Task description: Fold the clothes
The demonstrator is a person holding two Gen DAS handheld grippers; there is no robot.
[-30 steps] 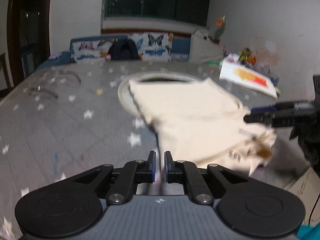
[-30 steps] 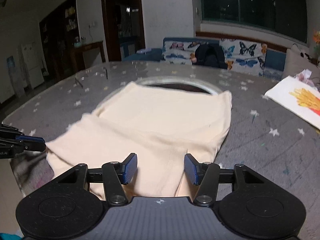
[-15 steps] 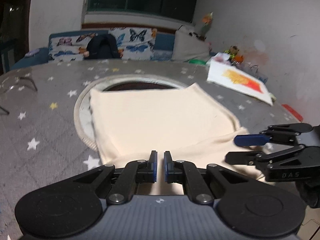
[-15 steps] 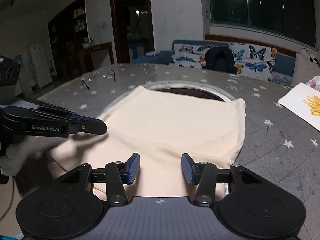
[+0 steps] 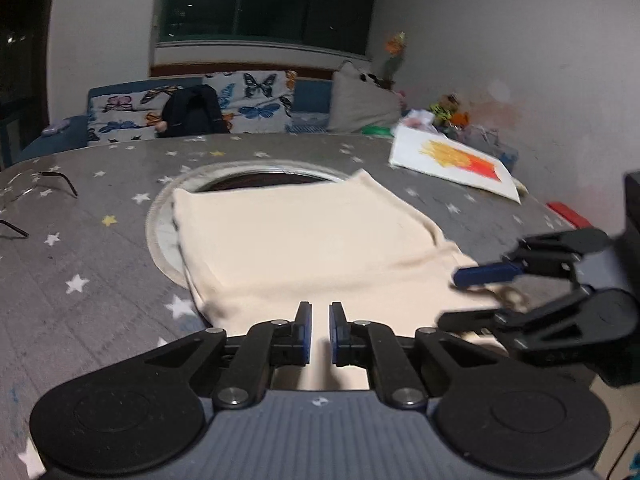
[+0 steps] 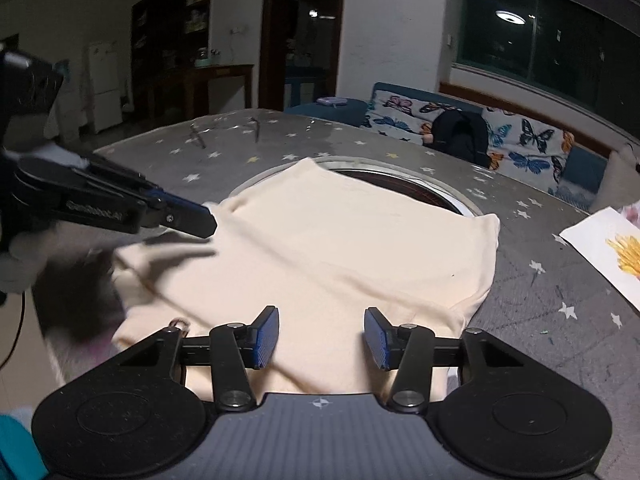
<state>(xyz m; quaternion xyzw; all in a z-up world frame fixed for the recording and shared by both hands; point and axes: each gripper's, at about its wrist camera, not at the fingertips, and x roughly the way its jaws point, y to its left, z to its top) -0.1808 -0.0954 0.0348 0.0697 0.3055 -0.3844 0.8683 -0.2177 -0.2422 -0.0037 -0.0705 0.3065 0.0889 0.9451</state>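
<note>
Raised, left gripper (image 5: 319,330) hovers over garment (image 5: 316,248).

Round tabletop (image 5: 100,264), grey cloth cover with white and yellow stars. Circular opening (image 5: 256,178) at centre, pale rim. Cream garment (image 5: 304,240) spread flat across near half of opening, reaching near tabletop edge. Eyeglasses (image 5: 36,186) at far left. White sheet with orange-yellow drawing (image 5: 456,162) at far right, well apart from garment.
</note>
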